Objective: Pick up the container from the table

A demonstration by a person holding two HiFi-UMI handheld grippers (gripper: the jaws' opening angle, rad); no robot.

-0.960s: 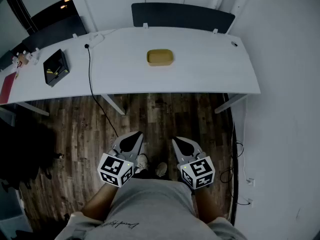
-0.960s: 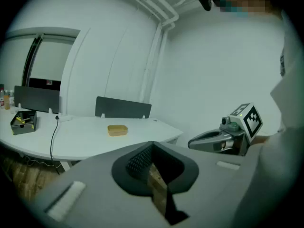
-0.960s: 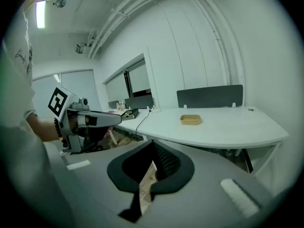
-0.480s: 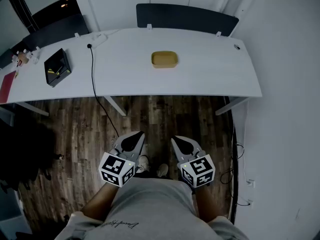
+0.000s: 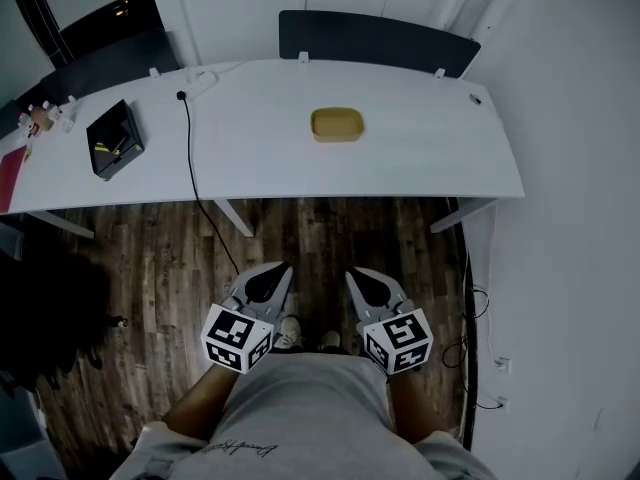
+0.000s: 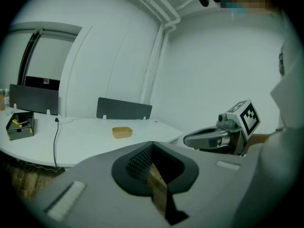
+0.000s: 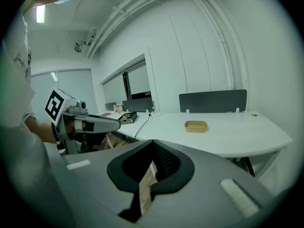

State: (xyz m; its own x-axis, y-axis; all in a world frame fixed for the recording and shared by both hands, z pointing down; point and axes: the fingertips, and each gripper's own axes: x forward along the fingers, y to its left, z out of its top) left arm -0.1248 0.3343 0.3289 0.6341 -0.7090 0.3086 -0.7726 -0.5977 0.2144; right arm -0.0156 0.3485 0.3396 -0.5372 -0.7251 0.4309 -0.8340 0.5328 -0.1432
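Dim, cool light, a ceiling lamp (image 7: 40,13) glowing above the right gripper (image 7: 152,146), whose view warps and blackens at the edges

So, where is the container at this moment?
In the head view, the tan container sits alone on the white table, slightly right of centre, right of the black cable.

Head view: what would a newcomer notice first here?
The tan container sits alone in the middle of the long white table, the only warm colour on it. Low in the frame, the left gripper and right gripper are held side by side over the wood floor, both shut and empty, well short of the table. At the table's left end sit a black box and a dark cable running off the front edge.
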